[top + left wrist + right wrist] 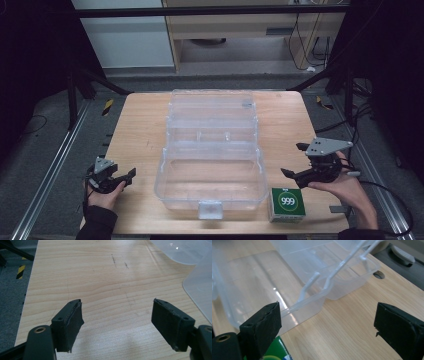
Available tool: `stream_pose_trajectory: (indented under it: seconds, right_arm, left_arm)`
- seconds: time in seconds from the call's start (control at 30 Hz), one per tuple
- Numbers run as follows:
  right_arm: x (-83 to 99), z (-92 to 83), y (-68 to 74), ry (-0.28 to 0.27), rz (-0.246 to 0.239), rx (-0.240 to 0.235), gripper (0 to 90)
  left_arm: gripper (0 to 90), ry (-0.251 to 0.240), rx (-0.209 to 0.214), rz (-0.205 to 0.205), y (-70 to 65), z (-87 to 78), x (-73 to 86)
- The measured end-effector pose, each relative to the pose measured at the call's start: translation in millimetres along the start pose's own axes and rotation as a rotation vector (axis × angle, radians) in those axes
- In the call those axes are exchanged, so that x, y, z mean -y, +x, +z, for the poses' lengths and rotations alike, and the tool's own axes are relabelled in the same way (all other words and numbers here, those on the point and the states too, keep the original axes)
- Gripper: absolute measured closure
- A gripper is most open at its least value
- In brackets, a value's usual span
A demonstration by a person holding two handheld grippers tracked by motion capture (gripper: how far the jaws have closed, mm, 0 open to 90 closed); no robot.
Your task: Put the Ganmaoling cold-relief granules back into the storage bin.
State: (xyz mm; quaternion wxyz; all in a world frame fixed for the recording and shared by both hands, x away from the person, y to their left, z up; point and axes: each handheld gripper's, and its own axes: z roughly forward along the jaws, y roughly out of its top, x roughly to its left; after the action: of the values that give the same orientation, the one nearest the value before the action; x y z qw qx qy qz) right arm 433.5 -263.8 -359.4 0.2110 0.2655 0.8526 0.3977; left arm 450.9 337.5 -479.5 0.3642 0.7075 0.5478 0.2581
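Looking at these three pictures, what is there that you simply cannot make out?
- Green box, high view: "999" reads, the smaller print is too small. In the right gripper view the bottom edge and a jaw cut it down to a corner.
- Clear plastic case, high view: transparent walls blur together, so tray dividers stay uncertain.
- Right hand-held gripper, high view: the grey plate hides its body.
- Left hand-held gripper, high view: small and dark, details lost.

Wooden table (140,135): clear box (212,170), green carton (287,204).

Dim, dark-edged high view; glare streaks the clear box (287,293); gripper views sharp, softly shadowed.
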Motion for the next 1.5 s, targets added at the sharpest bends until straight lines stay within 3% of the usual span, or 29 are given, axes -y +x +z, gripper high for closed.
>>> stream_pose_trajectory:
  seconds: [0.4, 1.07, 1.5]
  right_arm:
    - [-9.9, -0.1, 15.3, 0.126, -0.141, -0.094, 7.9]
    - [-1.2, 7.3, 36.6, 0.313, -0.212, -0.189, 6.1]
    - [9.1, 16.5, 48.3, 0.389, -0.236, -0.223, 3.5]
  left_arm:
    - [23.7, 0.013, 0.004, 0.01, -0.6, 2.0, 0.6]
    - [23.5, 0.015, 0.003, 0.016, -1.9, 2.9, 0.7]
    - [23.2, 0.02, 0.003, 0.023, -2.0, 2.9, 0.8]
